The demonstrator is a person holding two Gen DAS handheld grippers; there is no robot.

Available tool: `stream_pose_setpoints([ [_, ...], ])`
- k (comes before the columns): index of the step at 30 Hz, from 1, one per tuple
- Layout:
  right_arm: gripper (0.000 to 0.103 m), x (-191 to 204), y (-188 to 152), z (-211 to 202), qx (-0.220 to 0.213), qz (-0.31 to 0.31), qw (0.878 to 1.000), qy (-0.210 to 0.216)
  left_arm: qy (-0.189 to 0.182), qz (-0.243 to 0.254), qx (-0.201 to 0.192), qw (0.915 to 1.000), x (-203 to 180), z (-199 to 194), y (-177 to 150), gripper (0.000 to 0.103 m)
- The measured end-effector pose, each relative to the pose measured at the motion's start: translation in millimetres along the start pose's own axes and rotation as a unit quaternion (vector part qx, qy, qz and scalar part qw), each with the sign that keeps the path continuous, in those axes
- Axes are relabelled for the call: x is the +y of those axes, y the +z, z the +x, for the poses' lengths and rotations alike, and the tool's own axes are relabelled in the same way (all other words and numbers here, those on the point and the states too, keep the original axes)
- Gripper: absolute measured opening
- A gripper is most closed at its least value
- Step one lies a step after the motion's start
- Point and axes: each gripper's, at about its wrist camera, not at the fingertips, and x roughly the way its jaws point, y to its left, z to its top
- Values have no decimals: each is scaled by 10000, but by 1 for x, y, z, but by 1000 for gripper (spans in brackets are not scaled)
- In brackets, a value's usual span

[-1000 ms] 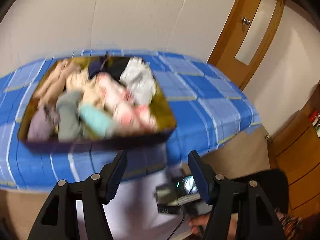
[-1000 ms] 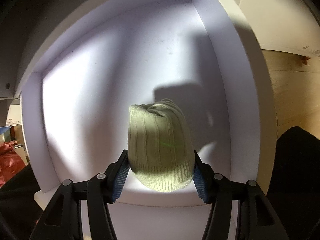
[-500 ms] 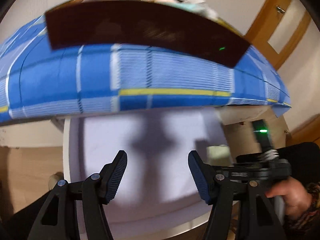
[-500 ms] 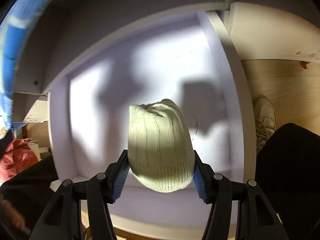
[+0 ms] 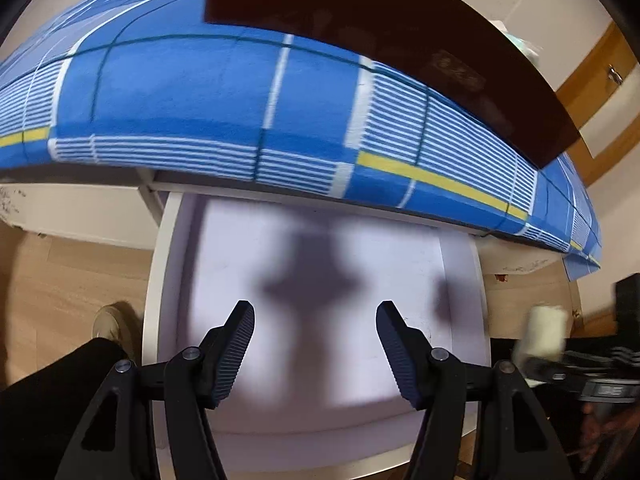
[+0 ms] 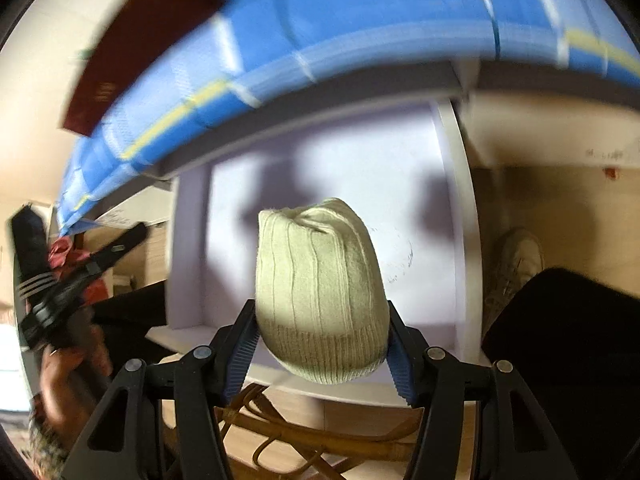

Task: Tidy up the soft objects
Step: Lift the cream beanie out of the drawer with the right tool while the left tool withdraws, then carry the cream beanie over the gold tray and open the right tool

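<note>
Right tool point(image 6: 320, 344) is clamped on a pale green knit hat point(image 6: 320, 288), held above the white drawer point(image 6: 456, 208) that juts out from under the blue checked cloth point(image 6: 360, 20). Left tool point(image 5: 316, 348) hangs over that drawer point(image 5: 172, 280), its fingers apart with nothing between them. A dark tray point(image 5: 400, 40) sits on the cloth above the drawer.

Your two wrist views, both angled steeply down from close above, share the white drawer point(image 5: 320, 360) point(image 6: 360, 168) and blue checked cloth point(image 5: 224, 92) point(image 6: 360, 12).
</note>
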Motion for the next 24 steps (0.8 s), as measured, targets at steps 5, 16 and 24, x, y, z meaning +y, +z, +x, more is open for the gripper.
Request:
stream_pose_setpoints([
  [5,59,32,16,-43,-396,-442,9982,47,-21,-52,-11,10000,2,-3,-1,64],
  [16,59,111,77,-105,-855,-1235,9886,92,-62,92,1,9999,-6,-1,1,64],
  [24,59,163,148,-104,-879,-1595,9832,-107,-92,211,-67,9997,-10,-7,2,64],
])
